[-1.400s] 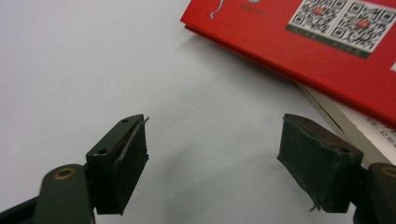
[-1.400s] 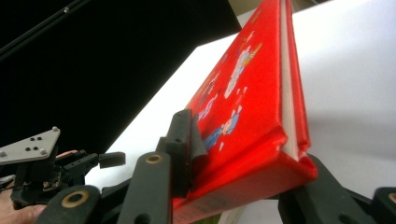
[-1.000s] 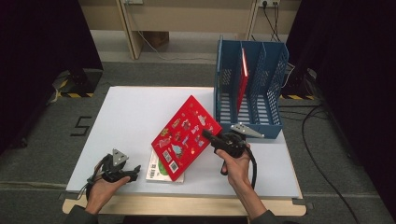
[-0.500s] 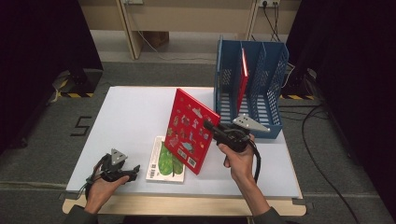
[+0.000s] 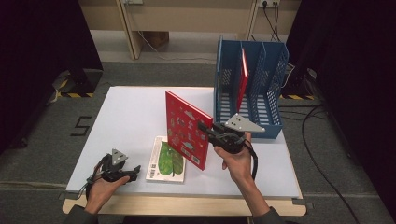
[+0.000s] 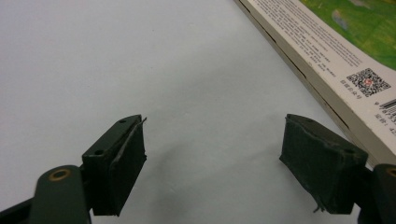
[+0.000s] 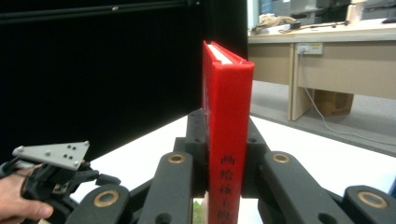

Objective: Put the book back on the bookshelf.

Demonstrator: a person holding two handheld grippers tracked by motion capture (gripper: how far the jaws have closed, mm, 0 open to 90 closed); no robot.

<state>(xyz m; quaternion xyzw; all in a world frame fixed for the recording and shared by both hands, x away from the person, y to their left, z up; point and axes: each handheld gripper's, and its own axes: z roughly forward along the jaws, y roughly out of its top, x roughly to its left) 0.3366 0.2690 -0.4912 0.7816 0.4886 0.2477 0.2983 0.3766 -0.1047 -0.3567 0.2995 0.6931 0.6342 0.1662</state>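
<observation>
A red book (image 5: 187,129) stands nearly upright above the white table (image 5: 130,116), with my right gripper (image 5: 210,132) shut on its spine edge. In the right gripper view the red book (image 7: 227,116) sits clamped between both black jaws, spine toward the camera. Under it a book with a green cover (image 5: 167,160) lies flat on the table. My left gripper (image 5: 133,171) rests at the table's front left, open and holding nothing. The left gripper view has the gripper (image 6: 212,168) just beside the edge of the green-covered book (image 6: 327,51).
A blue mesh file rack (image 5: 252,88) stands at the table's back right with another red book (image 5: 243,77) upright in one slot. Cables run over the floor right of the table. A wooden desk stands behind.
The right gripper has risen and tipped the red book from a leaning slant to nearly upright, uncovering the green-covered book beneath. The left gripper has stayed put.
</observation>
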